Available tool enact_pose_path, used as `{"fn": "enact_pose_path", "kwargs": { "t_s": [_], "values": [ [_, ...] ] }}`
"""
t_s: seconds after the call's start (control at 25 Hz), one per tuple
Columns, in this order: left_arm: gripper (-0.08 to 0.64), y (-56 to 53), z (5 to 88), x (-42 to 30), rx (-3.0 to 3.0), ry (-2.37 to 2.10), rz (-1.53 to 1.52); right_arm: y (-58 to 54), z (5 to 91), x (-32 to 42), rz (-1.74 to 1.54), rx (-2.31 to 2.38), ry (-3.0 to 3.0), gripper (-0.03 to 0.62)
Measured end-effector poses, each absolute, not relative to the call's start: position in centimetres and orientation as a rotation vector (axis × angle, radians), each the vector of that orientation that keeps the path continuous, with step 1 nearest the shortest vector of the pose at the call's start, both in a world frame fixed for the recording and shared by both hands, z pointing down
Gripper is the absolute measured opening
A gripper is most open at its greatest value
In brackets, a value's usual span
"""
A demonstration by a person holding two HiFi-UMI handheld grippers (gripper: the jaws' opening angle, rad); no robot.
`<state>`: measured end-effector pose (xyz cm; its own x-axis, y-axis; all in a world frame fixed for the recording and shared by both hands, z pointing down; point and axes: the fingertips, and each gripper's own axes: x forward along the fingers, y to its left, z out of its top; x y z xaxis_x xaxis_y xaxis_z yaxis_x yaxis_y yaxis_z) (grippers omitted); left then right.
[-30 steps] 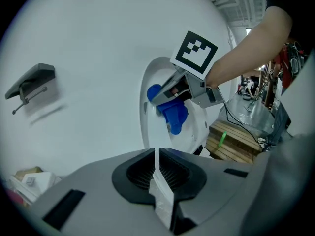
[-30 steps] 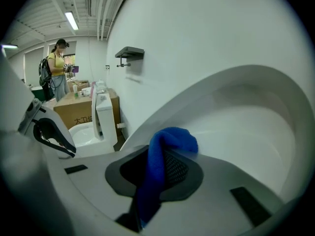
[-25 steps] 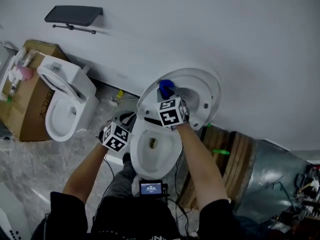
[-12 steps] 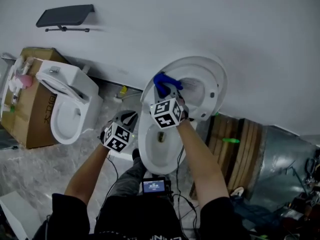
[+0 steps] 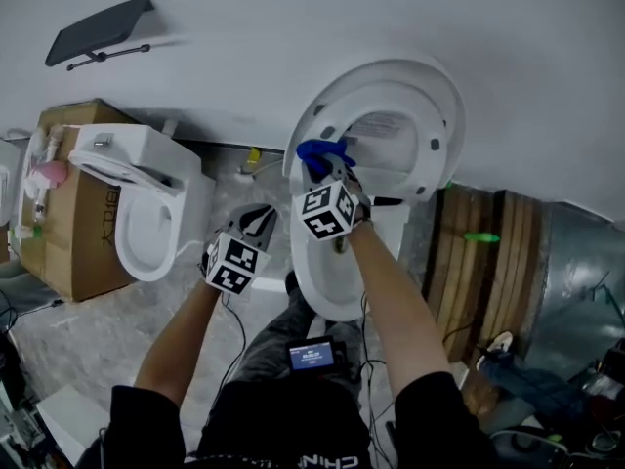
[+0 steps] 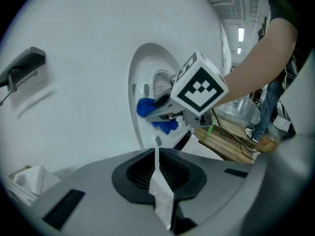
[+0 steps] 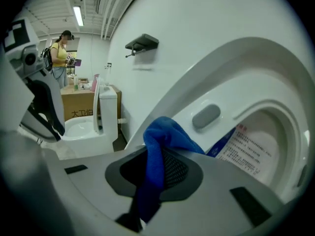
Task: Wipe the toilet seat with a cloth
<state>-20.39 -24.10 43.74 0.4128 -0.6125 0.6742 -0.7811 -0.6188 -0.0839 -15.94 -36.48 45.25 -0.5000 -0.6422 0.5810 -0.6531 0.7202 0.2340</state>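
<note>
Right tongs [image 7: 160,168] pinch crumpled blue fabric cloth [image 7: 165,132] at left rim of raised white oval toilet seat [image 5: 444,115]; left tongs [image 6: 156,156] sit pressed together near-left, beside white ceramic bowl [image 5: 327,286].

Bunched blue cloth [image 7: 158,149], white toilet seat [image 5: 445,115] raised

Head camera looks steeply down over the person's arms at the raised toilet seat [image 5: 444,115] by the far wall [image 5: 244,37]. Left gripper [image 6: 156,154] camera, lower left, faces that seat and the right gripper [image 6: 152,111]. Right gripper camera, very near the seat, looks past its cloth [image 7: 157,146] leftwards to a second toilet [image 7: 93,119], shared with the head view
</note>
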Motion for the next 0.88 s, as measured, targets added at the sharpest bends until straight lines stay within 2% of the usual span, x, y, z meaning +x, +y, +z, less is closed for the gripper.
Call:
{"fn": "enact_pose_path", "kwargs": {
  "t_s": [0.4, 0.88],
  "values": [
    [0.034, -23.0, 48.8, -19.2, 2.388, -1.177, 0.953, -33.5, 51.6, -16.7, 0.141, 0.973, -2.295, 0.060],
    [0.034, -21.7, 58.6, -18.4, 2.320, -1.145, 0.927, -30.9, 52.4, -17.1, 0.080, 1.120, -2.445, 0.060]
  ]
}}
